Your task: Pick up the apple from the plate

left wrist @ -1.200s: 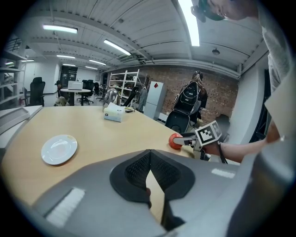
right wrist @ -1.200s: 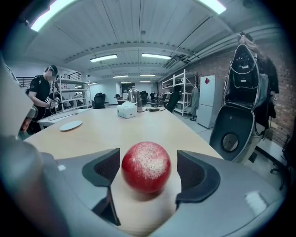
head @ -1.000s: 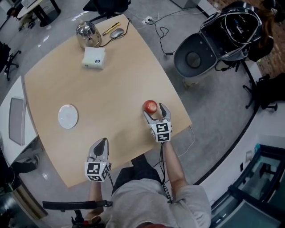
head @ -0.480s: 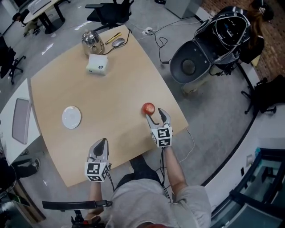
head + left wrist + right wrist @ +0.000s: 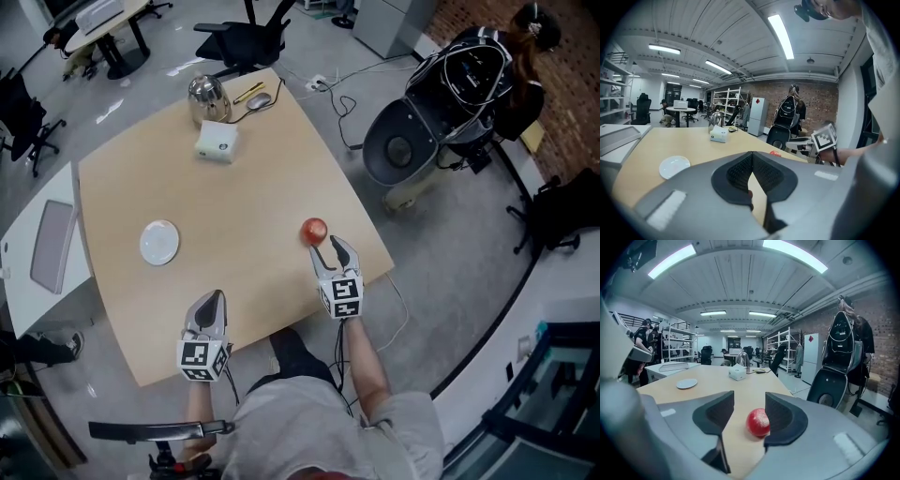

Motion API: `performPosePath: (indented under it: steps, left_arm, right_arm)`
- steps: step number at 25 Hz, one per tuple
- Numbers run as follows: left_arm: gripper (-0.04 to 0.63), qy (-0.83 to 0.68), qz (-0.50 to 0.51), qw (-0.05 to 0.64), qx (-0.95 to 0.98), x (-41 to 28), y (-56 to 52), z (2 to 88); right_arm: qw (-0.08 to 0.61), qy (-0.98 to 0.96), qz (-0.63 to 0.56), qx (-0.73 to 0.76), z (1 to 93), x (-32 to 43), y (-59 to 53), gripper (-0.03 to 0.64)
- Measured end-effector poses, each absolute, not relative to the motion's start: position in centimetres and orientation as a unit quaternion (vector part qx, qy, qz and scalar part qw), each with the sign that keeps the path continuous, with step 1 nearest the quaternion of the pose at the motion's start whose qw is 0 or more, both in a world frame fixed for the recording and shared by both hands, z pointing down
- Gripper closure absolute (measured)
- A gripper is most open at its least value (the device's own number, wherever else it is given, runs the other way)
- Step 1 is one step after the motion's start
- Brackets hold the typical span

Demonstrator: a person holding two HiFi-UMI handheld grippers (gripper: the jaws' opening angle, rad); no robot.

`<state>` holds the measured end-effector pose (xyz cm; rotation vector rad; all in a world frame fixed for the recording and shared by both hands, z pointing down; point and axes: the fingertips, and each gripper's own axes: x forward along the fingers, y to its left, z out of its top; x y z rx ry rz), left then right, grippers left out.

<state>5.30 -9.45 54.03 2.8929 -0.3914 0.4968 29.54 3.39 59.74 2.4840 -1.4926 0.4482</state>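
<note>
Apple (image 5: 314,230) is lying on the pale wooden counter (image 5: 234,187) near its right edge, well apart from the white plate (image 5: 159,242); which way its stem is pointing I cannot tell. The right gripper (image 5: 330,248), its cube (image 5: 341,292) showing black-and-white square markers, is hovering with fingers (image 5: 785,420) half apart, just having been closing, gripping nothing, the apple just beyond their tips, while the left gripper (image 5: 214,298) is showing its fingers meeting at the tips, empty. A grey floor (image 5: 450,281) is surrounding the counter, with a brick wall (image 5: 815,101), shelving (image 5: 785,350) and strip lights (image 5: 794,251) beyond.

bright ceiling strips; fisheye edges
</note>
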Motion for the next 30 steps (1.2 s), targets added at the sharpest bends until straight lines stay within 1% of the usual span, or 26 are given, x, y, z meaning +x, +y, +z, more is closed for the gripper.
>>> performPosePath:
  steps: [12,22,26,30]
  left_arm:
    - [0.575,-0.162,0.134,0.095,0.973,1.6,-8.0,51.2]
    - [0.575,-0.2,0.117,0.084,0.969,-1.8,-7.7,49.0]
    - [0.575,-0.215,0.111,0.084,0.967,-3.0,-7.3,48.4]
    - [0.575,-0.227,0.106,0.082,0.965,-4.2,-6.8,47.9]
  right_arm:
    - [0.091,-0.546,0.117,0.825,55.6,23.5,3.9,0.458]
    - [0.049,-0.577,0.102,0.809,53.2,18.8,3.7,0.505]
    - [0.042,-0.591,0.111,0.798,53.1,17.0,3.4,0.509]
    - [0.035,-0.608,0.109,0.785,52.5,14.8,3.0,0.529]
